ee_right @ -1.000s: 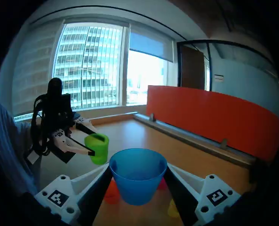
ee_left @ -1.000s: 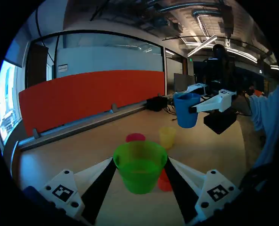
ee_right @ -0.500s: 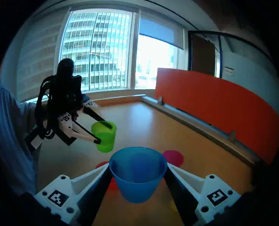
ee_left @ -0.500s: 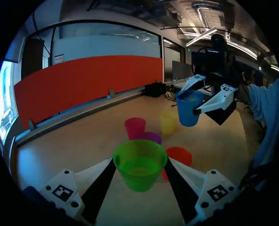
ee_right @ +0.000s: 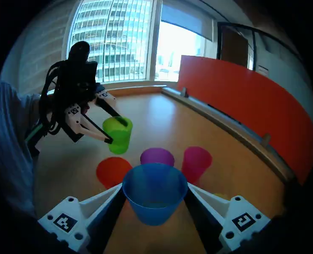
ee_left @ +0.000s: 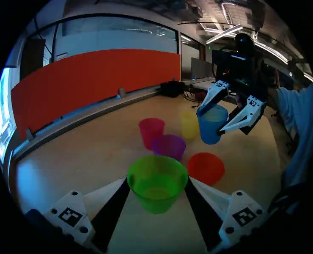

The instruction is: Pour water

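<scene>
In the left gripper view, our left claw [ee_left: 156, 183] grips a translucent green plastic cup [ee_left: 156, 192] by both sides and holds it upright above the wooden bench [ee_left: 72, 169]. Beyond it stand a purple cup [ee_left: 169, 146], a pink cup [ee_left: 151, 131], a yellow cup [ee_left: 189, 125] and a red-orange cup [ee_left: 205, 168], close together. Above them the right claw [ee_left: 209, 122] clasps a blue plastic cup [ee_left: 212, 132], tilted slightly. Bare bench lies open to the left, up to the rail under the orange partition [ee_left: 93, 80].

In the right gripper view, the right claw [ee_right: 155, 195] pinches the blue cup [ee_right: 154, 205], and the left claw [ee_right: 116, 132] carries the green cup [ee_right: 120, 139] clear of the bench [ee_right: 165, 118]. This view adds a bright window [ee_right: 114, 42] and a pale sleeve [ee_right: 8, 148]. We cannot tell how much water either cup holds.
</scene>
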### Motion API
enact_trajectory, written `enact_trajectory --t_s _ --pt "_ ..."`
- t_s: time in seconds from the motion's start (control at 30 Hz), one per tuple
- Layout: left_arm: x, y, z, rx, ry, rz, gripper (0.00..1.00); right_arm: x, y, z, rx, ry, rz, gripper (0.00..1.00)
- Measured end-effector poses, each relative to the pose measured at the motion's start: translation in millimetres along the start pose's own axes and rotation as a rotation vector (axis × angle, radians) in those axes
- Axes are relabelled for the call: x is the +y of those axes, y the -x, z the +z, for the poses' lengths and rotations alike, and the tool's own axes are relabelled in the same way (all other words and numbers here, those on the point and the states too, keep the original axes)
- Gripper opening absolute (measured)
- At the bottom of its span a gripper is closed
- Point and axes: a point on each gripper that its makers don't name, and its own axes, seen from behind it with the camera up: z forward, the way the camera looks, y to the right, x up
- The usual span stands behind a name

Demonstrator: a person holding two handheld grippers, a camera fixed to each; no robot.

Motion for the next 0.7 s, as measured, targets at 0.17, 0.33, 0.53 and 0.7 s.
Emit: enact_trajectory --t_s 0.17,0.33,0.53,0.7 --pt "-2.1 9 7.4 -0.025 0.009 0.001 0.87 1 10 7.4 -0.024 -0.012 0.007 0.91" --pt "-3.2 16 12.8 -0.042 0.018 0.002 0.87 1 18 13.4 -0.043 -0.018 0.005 0.92" --pt "-4.3 22 18.6 -0.052 0.026 -0.003 0.87 1 27 19.6 -0.062 -0.026 0.010 0.92" --pt "-5.3 25 22.3 -0.058 0.028 -0.003 0.87 0 34 23.8 -0.077 -0.029 0.006 0.92"
